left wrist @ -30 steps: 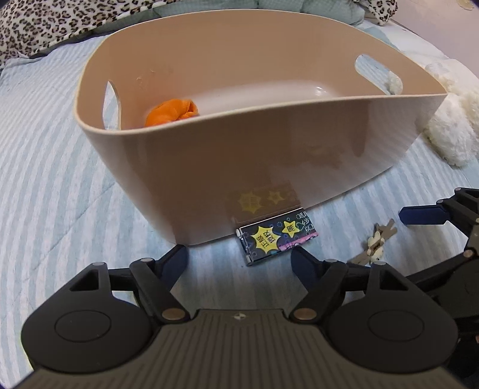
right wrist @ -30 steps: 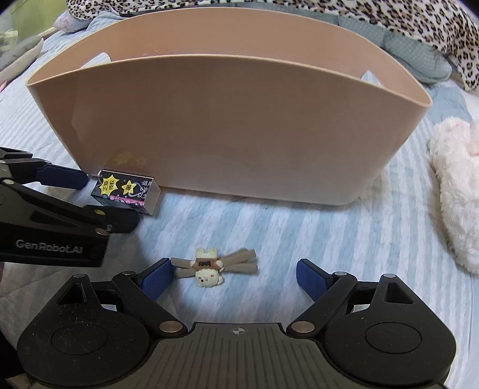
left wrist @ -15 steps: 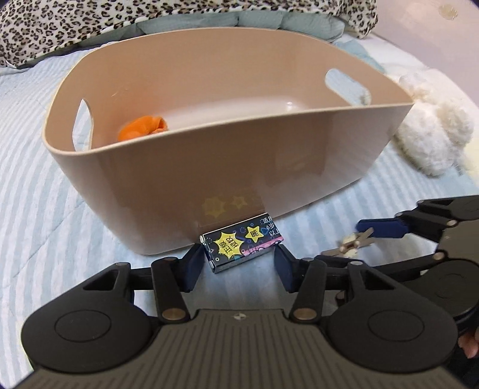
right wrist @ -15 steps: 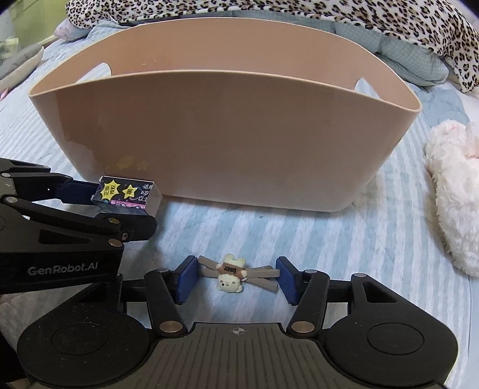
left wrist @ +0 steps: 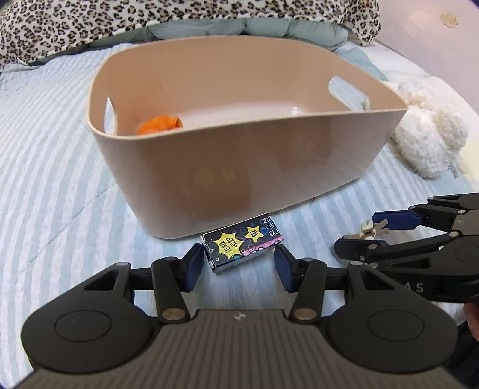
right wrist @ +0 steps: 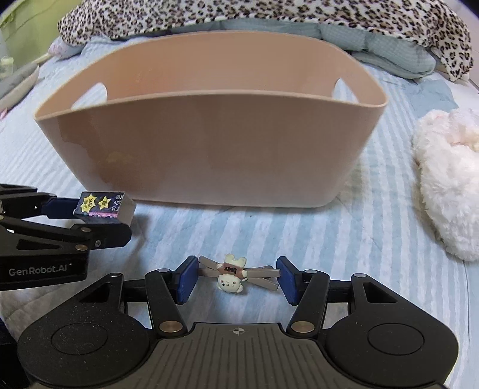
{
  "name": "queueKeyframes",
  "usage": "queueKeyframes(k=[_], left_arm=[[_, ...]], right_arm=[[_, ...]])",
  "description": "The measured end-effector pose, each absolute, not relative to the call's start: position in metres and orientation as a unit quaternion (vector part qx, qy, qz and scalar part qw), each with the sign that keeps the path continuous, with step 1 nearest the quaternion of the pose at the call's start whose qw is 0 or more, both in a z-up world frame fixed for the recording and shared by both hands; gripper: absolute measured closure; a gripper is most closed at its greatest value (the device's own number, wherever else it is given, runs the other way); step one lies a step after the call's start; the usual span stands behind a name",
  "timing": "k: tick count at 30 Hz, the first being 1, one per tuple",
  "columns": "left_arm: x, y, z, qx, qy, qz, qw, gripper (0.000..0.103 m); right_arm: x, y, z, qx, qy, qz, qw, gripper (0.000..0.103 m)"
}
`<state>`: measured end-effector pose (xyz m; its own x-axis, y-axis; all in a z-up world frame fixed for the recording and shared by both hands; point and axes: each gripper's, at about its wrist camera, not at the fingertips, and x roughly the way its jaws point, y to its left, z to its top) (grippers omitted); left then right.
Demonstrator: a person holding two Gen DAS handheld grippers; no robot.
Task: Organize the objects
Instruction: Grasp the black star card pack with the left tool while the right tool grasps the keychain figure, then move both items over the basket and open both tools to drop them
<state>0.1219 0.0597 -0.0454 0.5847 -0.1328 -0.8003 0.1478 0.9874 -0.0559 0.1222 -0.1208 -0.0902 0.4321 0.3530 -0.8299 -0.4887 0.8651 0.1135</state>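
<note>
A small dark box with yellow stars [left wrist: 243, 246] is lifted off the striped bedspread, my left gripper [left wrist: 238, 266] shut on its two ends. It also shows at the left of the right wrist view, box [right wrist: 103, 208]. My right gripper [right wrist: 238, 278] is shut on a grey hair clip with a small white bear [right wrist: 236, 273], raised a little above the bed. The clip [left wrist: 369, 232] appears at the right of the left wrist view. A beige plastic basket [left wrist: 269, 167] stands just behind both, with an orange item [left wrist: 160, 124] inside at its left.
A white fluffy plush toy [right wrist: 443, 182] lies to the right of the basket [right wrist: 209, 155]. A leopard-print blanket [left wrist: 89, 21] and a pale green quilt [right wrist: 389, 51] are piled behind it. Striped blue bedding [left wrist: 45, 167] spreads to the left.
Both grippers closed, the left on the star box and the right on the bear clip. Both have since risen slightly, lifting the items off the bed.
</note>
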Motion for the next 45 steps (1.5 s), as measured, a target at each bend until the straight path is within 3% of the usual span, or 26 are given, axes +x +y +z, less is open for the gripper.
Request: queueKeyframes(k=[15, 26, 34, 45], left_arm=[[0.085, 0.061, 0.027, 0.023, 0.365, -0.091, 0.926, 0.05], [0.109, 0.061, 0.077, 0.035, 0.298, -0.066, 0.952, 0.05], [0.161, 0.065, 0.076, 0.041, 0.305, -0.022, 0.951, 0.05], [0.222, 0.055, 0.029, 0.071, 0.385, 0.013, 0.92, 0.05]], right_arm=[[0.105, -0.147, 0.0, -0.02, 0.364, 0.257, 0.895, 0.049], [0.137, -0.142, 0.049, 0.008, 0.297, 0.261, 0.918, 0.049], [0.177, -0.118, 0.043, 0.0, 0.296, 0.25, 0.922, 0.049], [0.219, -0.078, -0.006, -0.055, 0.358, 0.235, 0.902, 0.049]])
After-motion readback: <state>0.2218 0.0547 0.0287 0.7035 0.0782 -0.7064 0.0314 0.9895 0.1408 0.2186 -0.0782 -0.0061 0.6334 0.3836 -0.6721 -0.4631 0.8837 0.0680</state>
